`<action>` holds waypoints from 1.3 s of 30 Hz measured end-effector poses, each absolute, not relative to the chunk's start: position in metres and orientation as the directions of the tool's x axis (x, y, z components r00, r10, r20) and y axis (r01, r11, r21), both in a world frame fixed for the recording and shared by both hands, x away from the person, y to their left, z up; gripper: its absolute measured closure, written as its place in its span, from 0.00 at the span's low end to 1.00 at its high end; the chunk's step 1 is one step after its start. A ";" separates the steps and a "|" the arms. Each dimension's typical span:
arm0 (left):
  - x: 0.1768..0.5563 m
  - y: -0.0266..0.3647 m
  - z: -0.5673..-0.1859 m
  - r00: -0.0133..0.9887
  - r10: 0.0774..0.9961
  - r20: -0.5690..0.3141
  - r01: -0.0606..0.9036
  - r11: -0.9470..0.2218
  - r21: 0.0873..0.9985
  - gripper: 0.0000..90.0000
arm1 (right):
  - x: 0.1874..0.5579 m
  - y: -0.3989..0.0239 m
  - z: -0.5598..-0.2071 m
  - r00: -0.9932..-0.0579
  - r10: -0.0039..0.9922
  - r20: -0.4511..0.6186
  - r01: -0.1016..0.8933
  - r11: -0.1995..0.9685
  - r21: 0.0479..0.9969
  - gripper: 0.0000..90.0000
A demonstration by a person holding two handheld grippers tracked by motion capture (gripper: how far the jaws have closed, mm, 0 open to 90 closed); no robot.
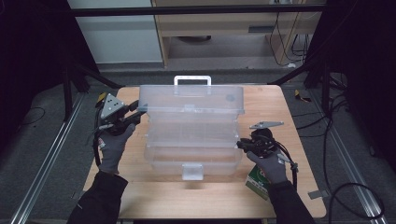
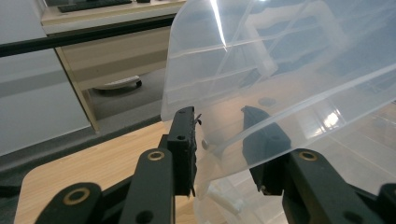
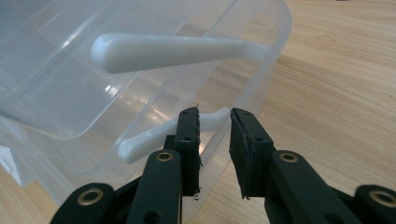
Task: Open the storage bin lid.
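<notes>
The clear tiered box (image 1: 191, 135) sits mid-table (image 1: 154, 196), lid raised. The left gripper (image 2: 219, 140) has its fingers spread astride the lid's corner; the right gripper (image 3: 215, 135) has its fingers parted around the base wall. Slick plastic could slip free, I'd guess, dropping the lid

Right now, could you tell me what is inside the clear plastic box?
Through the clear plastic box only empty tiers, white hinge arms and wooden table show. Its far corners, behind the raised lid, stay unclear.

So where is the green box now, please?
In the high view, the green box lies at the table's near right edge, just under the person's right hand, beside the clear plastic box.
</notes>
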State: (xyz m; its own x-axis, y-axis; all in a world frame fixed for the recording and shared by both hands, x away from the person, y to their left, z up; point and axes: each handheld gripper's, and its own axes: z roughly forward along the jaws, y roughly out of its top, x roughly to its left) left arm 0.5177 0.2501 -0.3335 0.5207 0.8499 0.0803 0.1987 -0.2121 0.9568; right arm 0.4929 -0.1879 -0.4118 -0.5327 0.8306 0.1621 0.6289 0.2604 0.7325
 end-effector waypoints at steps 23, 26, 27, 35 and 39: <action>0.545 0.243 -0.318 0.471 0.878 0.080 0.222 -0.206 0.953 0.78 | 0.493 -0.189 -0.412 -0.526 0.830 0.184 0.636 0.240 0.734 0.82; 0.549 0.241 -0.315 0.460 0.882 0.100 0.224 -0.224 0.948 0.80 | 0.492 -0.189 -0.412 -0.524 0.833 0.179 0.634 0.242 0.734 0.82; 0.550 0.241 -0.315 0.456 0.883 0.107 0.227 -0.232 0.946 0.80 | 0.492 -0.189 -0.412 -0.524 0.833 0.179 0.634 0.241 0.735 0.83; 0.562 0.238 -0.310 0.442 0.890 0.109 0.243 -0.236 0.941 0.82 | 0.492 -0.189 -0.412 -0.518 0.836 0.183 0.637 0.234 0.734 0.83; 0.568 0.238 -0.308 0.441 0.892 0.101 0.251 -0.231 0.940 0.82 | 0.492 -0.189 -0.412 -0.517 0.836 0.183 0.637 0.234 0.734 0.83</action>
State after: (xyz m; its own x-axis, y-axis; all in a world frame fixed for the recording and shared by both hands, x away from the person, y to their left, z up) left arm 0.5676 0.2377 -0.3078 0.4409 0.8919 0.1010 0.2511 -0.2306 0.9401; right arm 0.4918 -0.1888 -0.4121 -0.5171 0.8362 0.1827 0.6373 0.2337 0.7344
